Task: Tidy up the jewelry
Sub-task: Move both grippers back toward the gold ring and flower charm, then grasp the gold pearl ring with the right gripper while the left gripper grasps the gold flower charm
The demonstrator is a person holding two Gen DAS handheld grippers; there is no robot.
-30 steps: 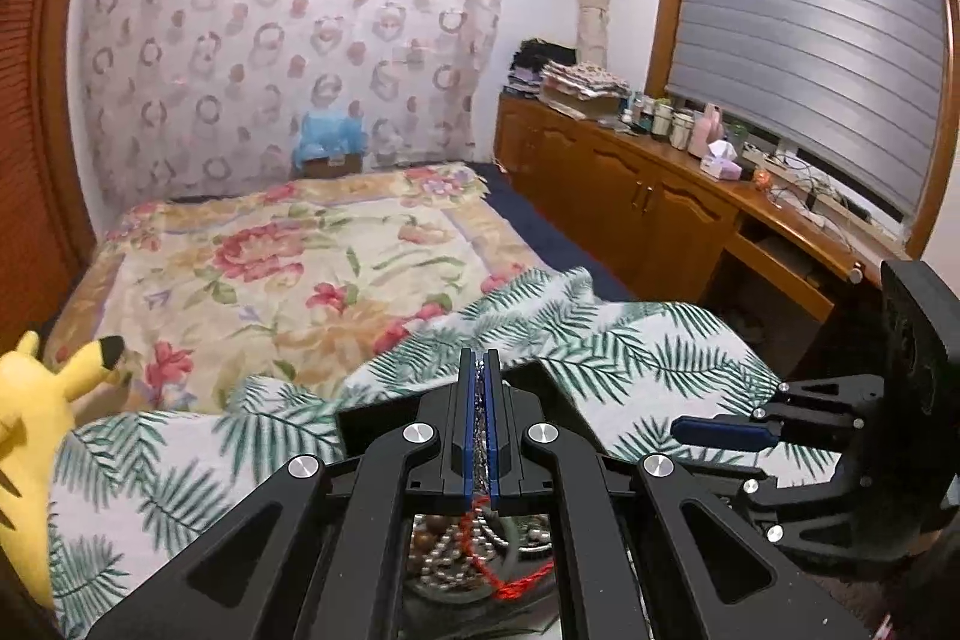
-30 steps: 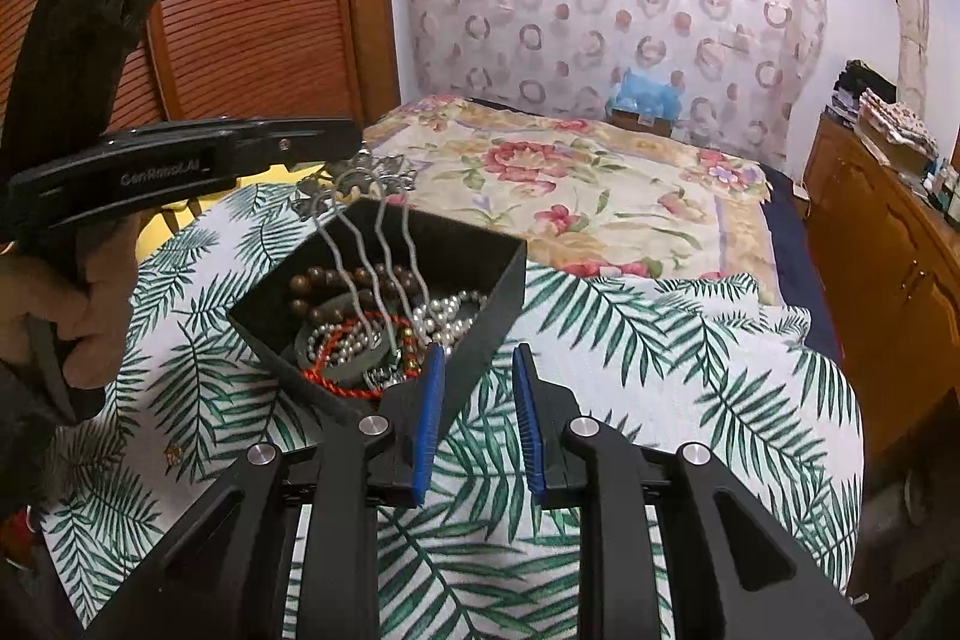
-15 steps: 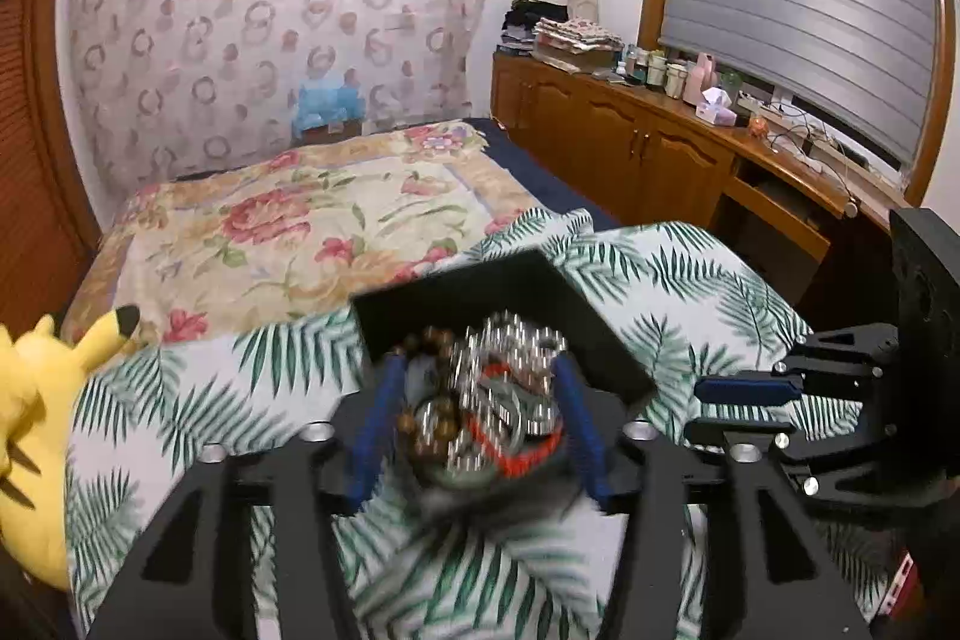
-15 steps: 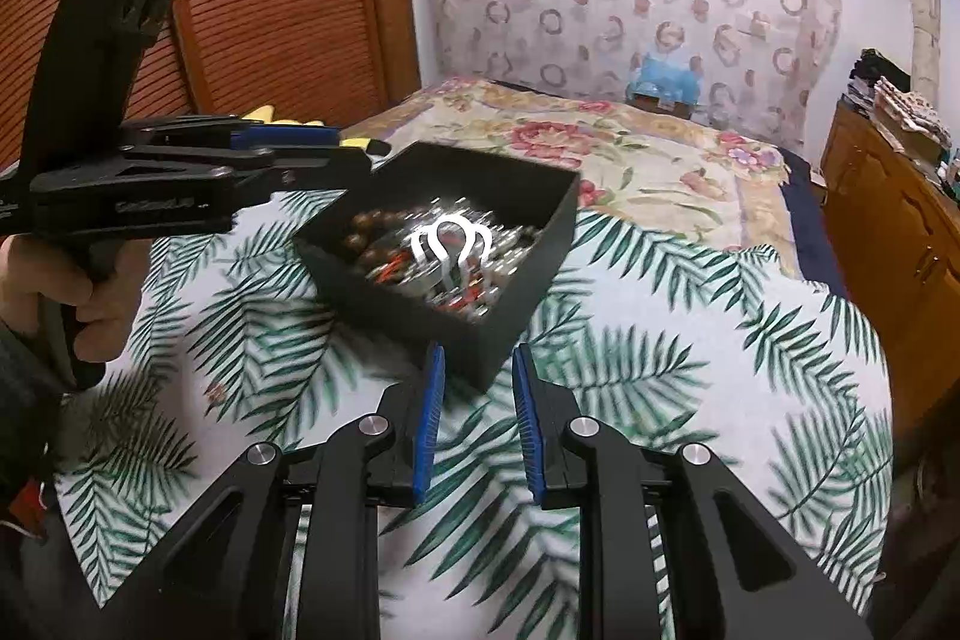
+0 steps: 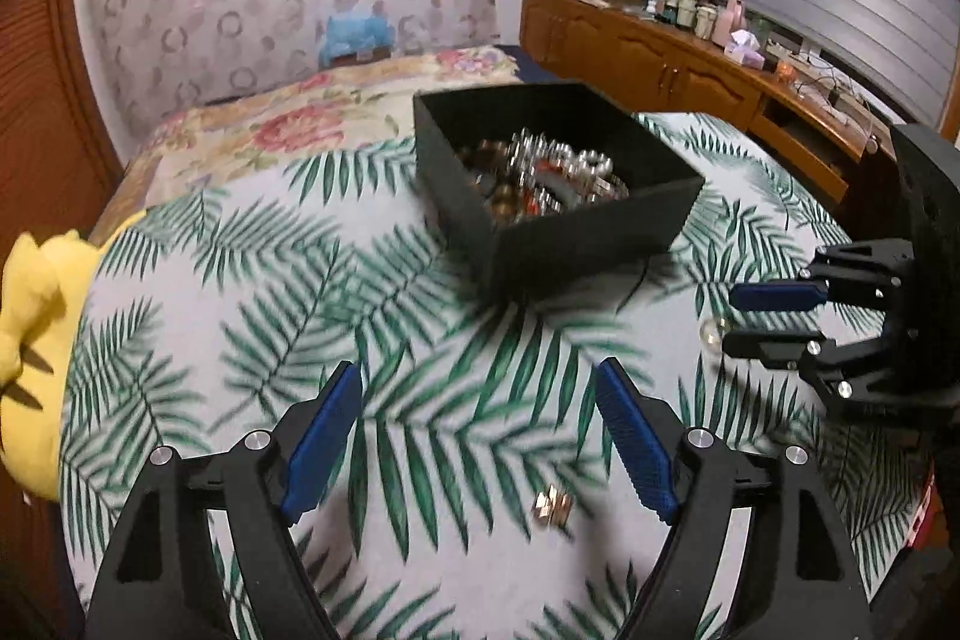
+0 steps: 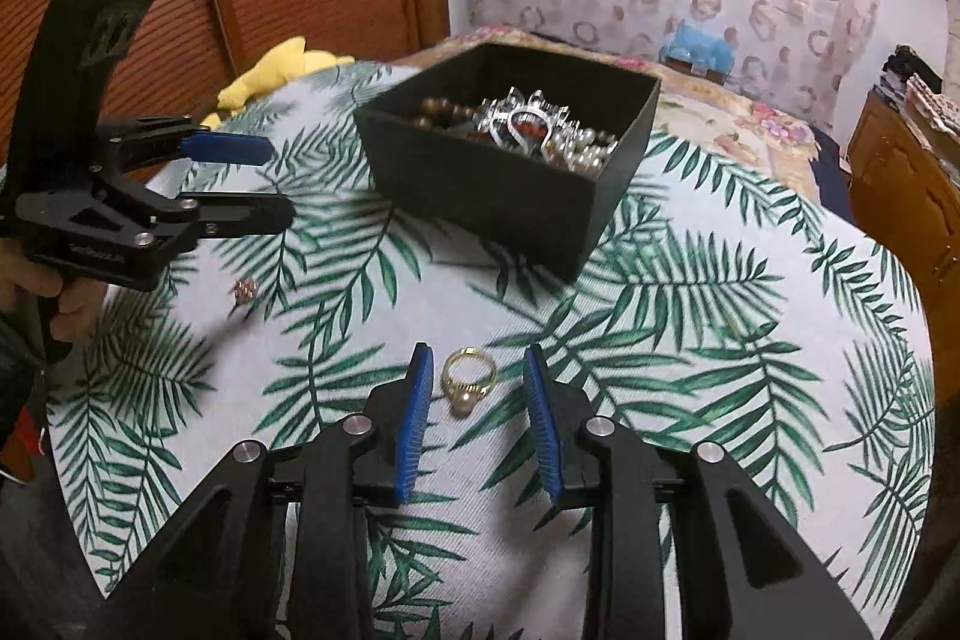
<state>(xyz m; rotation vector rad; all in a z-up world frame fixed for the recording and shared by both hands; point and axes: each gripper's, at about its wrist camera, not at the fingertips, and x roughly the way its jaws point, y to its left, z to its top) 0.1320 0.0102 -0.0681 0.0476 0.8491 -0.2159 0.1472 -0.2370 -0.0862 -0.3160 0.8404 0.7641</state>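
The left tool is gaping wide, empty, over the table, near a small copper-coloured piece. The right tool is standing half open around a gold ring lying near the front edge. The black box of jewelry is sitting toward the far edge.

My table wears a palm-leaf cloth. On it at the far side sits the black box heaped with jewelry. Nearer, a gold pearl ring lies flat, and to the left a small rose-gold piece.
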